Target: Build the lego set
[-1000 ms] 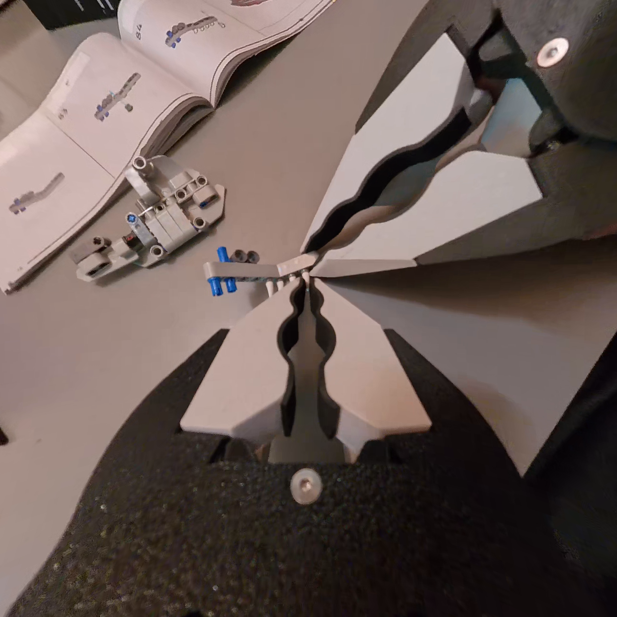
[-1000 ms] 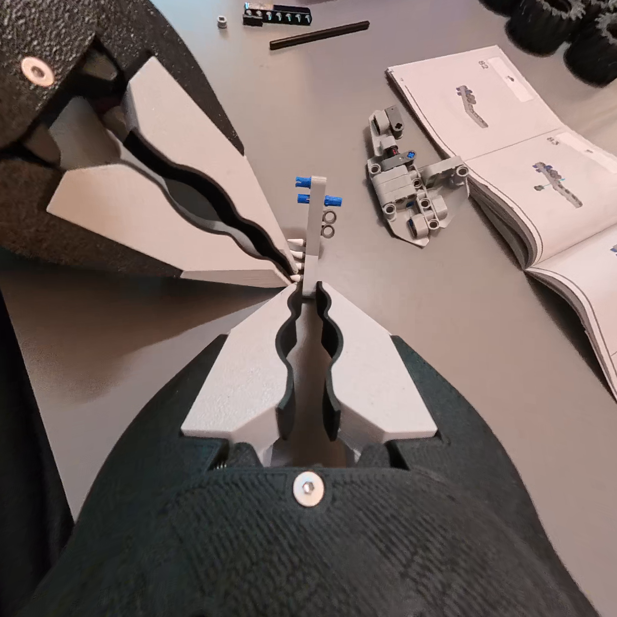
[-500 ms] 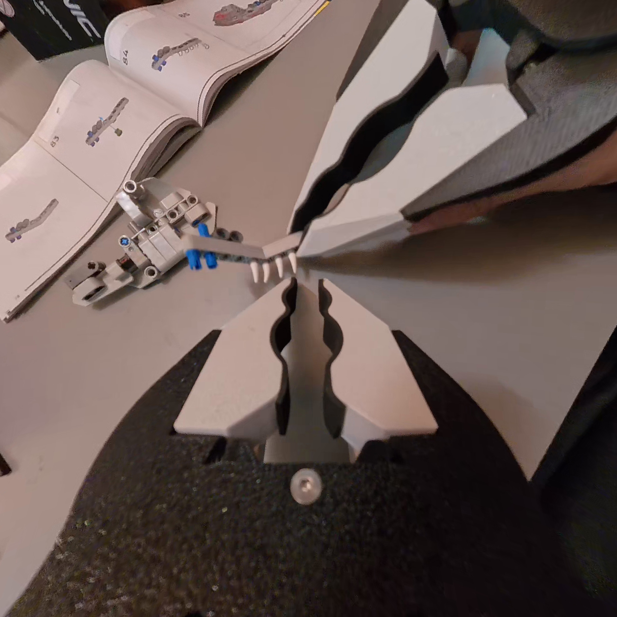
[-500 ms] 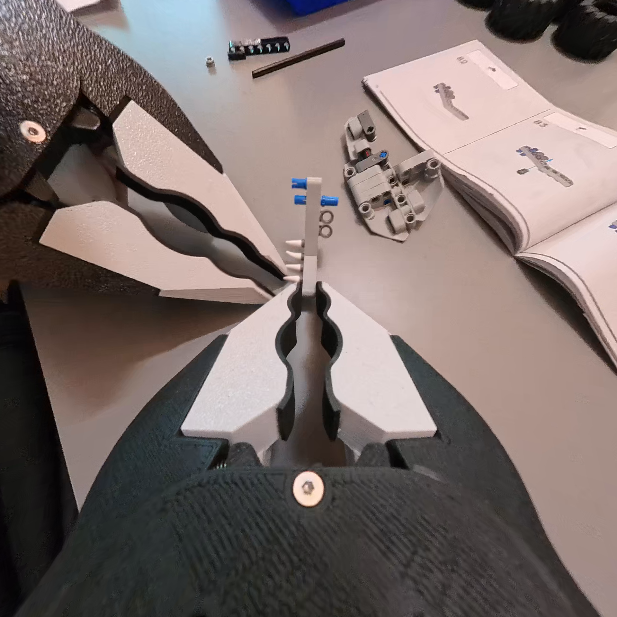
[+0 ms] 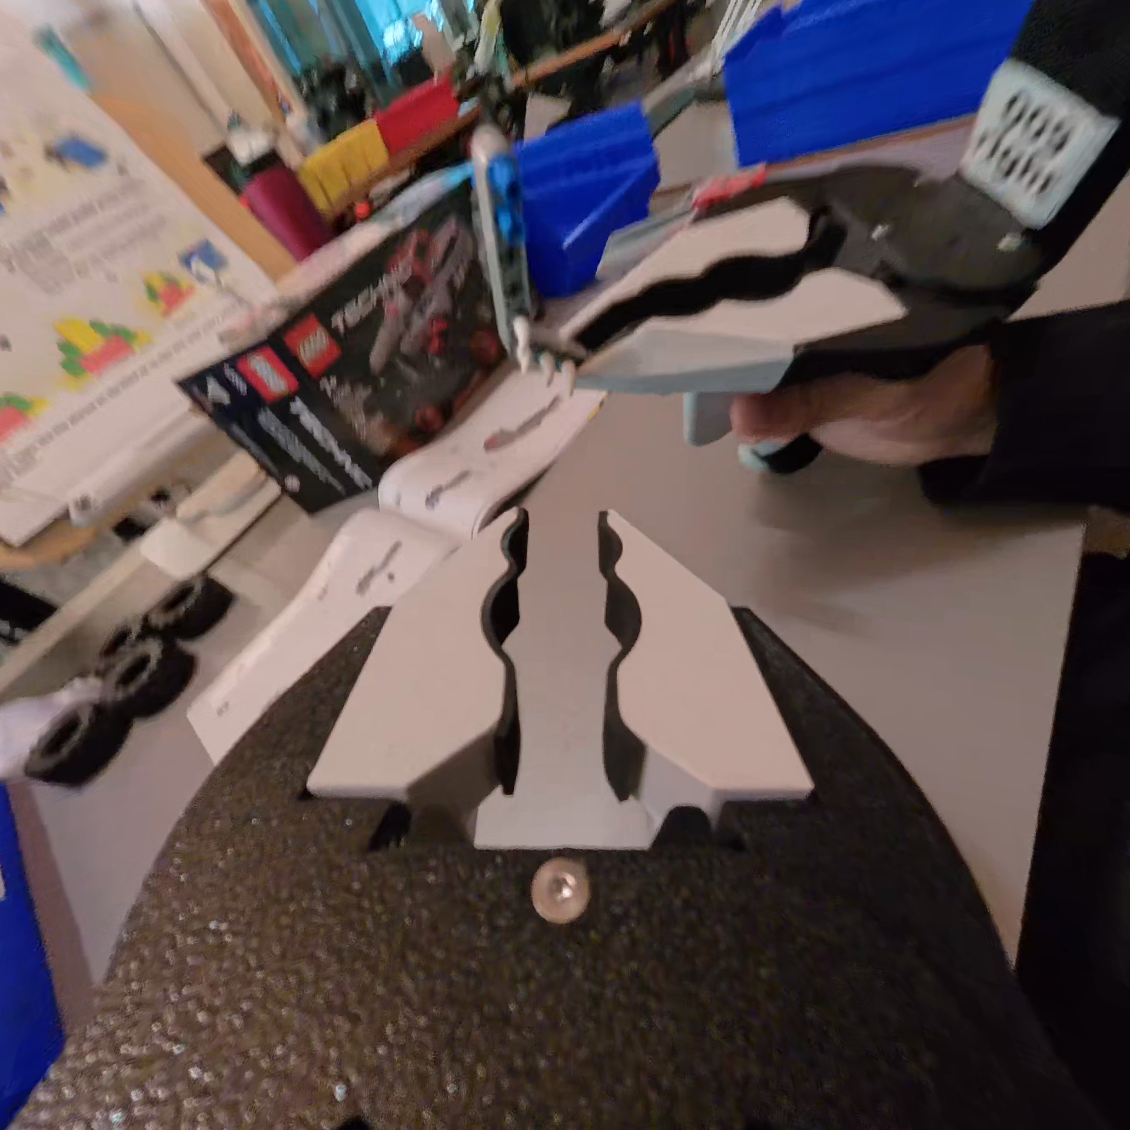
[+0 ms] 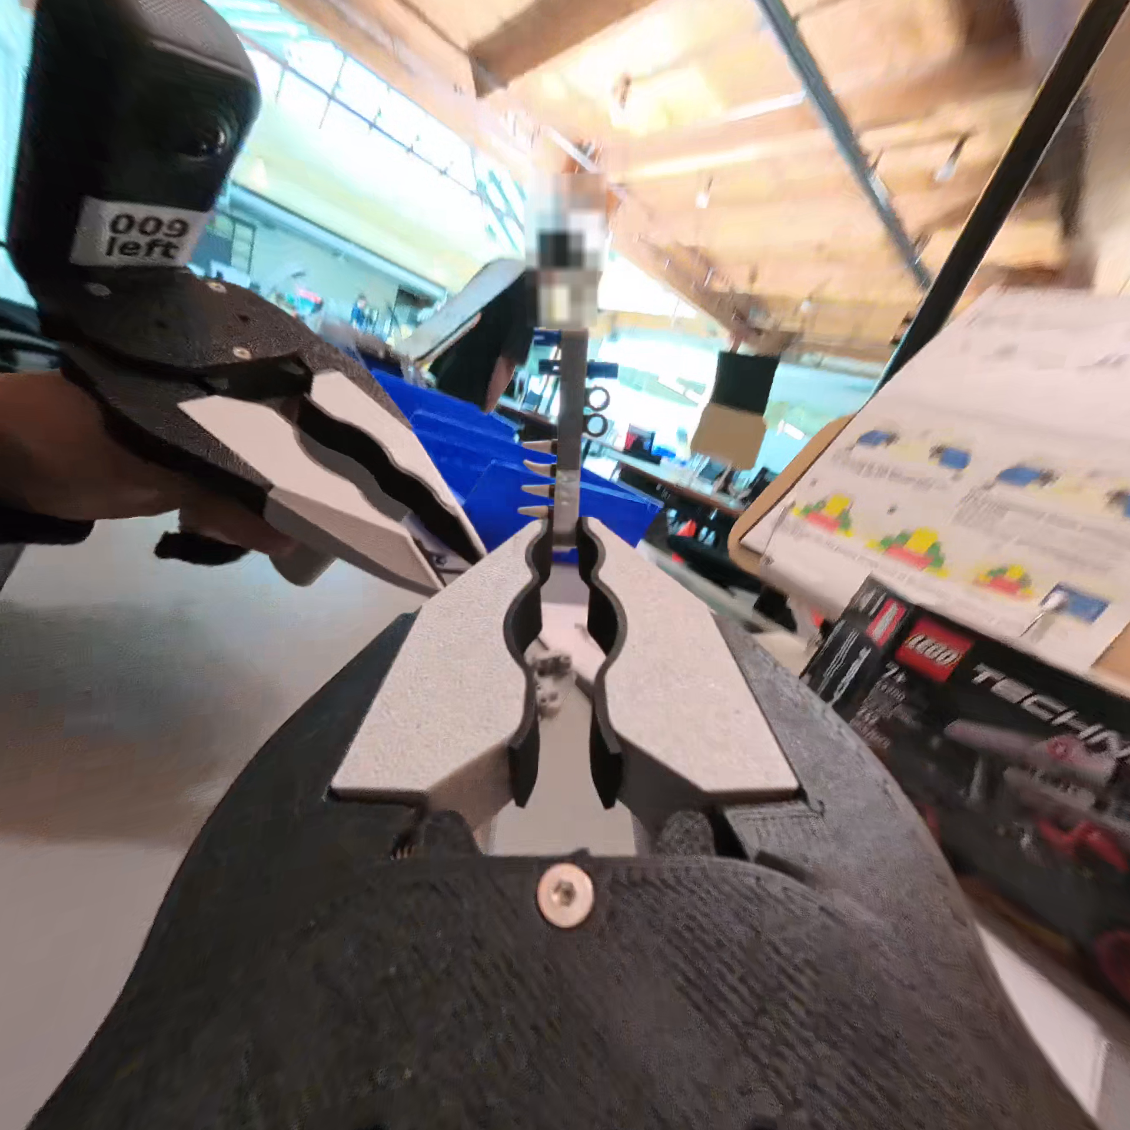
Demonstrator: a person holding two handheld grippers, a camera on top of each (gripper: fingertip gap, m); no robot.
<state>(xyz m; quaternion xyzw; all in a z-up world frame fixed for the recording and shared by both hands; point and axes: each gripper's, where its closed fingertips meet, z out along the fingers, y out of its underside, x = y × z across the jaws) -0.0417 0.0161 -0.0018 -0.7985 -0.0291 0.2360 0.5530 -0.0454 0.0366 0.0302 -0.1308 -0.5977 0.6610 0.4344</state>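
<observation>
My right gripper [image 6: 565,527] is shut on the lower end of a long grey beam [image 6: 570,422] and holds it upright in the air. The beam carries blue pins near the top, two black rings and several cream tooth pegs on its left side. In the left wrist view the right gripper [image 5: 572,358] shows at upper right with the beam [image 5: 504,244] standing up from its tips. My left gripper [image 5: 562,520] is open and empty, a little below the beam. It shows at left in the right wrist view [image 6: 455,572], its tips close to the beam's foot.
The open instruction booklet [image 5: 452,483] lies on the grey table [image 5: 825,611]. The black set box [image 5: 367,367] stands behind it, also in the right wrist view [image 6: 978,703]. Black tyres [image 5: 128,672] sit at left. Blue bins [image 5: 581,202] stand behind. A small grey assembly [image 6: 550,679] lies below. My right fingertips sit around 4 cm from my left ones.
Both grippers have lifted and tilted up off the table. The right one swung the beam upright. The left gripper has opened wide and drawn away from the tooth pegs.
</observation>
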